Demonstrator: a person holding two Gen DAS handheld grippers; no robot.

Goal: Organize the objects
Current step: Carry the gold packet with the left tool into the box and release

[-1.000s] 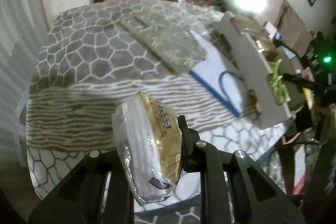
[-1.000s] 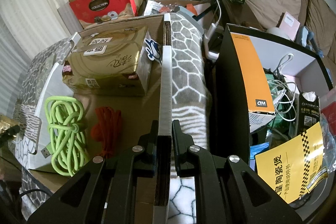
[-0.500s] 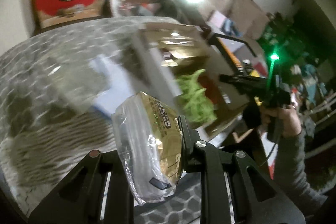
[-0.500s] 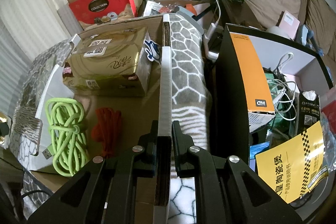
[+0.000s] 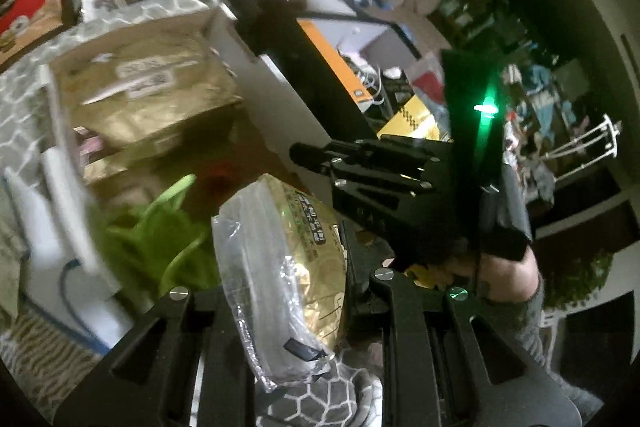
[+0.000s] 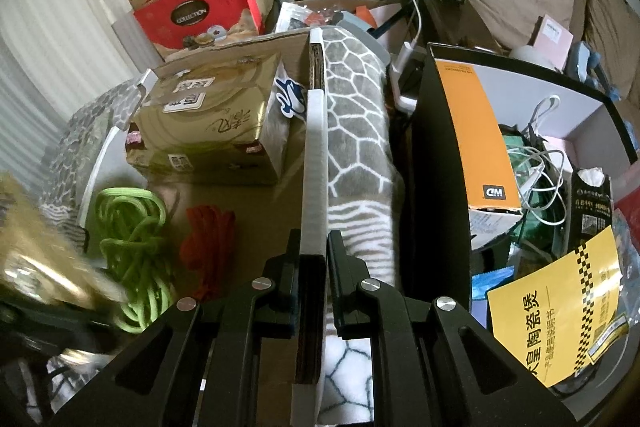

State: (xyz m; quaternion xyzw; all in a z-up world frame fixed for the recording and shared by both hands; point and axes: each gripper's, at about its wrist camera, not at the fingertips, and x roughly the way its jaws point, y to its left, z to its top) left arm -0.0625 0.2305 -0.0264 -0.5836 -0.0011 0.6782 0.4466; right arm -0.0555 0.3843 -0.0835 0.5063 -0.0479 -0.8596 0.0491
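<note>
My left gripper (image 5: 284,267) is shut on a gold tissue packet (image 5: 280,259) in clear plastic wrap. It hangs over an open cardboard box, above a green rope (image 5: 160,247) and a red rope (image 5: 218,179). A large gold tissue pack (image 5: 148,99) fills the box's far end. In the right wrist view my right gripper (image 6: 314,259) is shut on the white-edged box wall (image 6: 316,147). The same green rope (image 6: 132,227), red rope (image 6: 208,243) and tissue pack (image 6: 208,131) lie left of that wall. The held packet (image 6: 36,255) shows blurred at the left edge.
A grey patterned blanket (image 6: 352,115) lies under and right of the box. Further right stands a black-and-orange box (image 6: 472,131) with cables and a yellow leaflet (image 6: 560,311). Red cartons (image 6: 196,11) are stacked at the back. A person's hand (image 5: 500,267) holds the right gripper.
My left gripper has swung right with the packet, from over the blanket to over the open box, and now enters the right wrist view. The right gripper has stayed on the wall.
</note>
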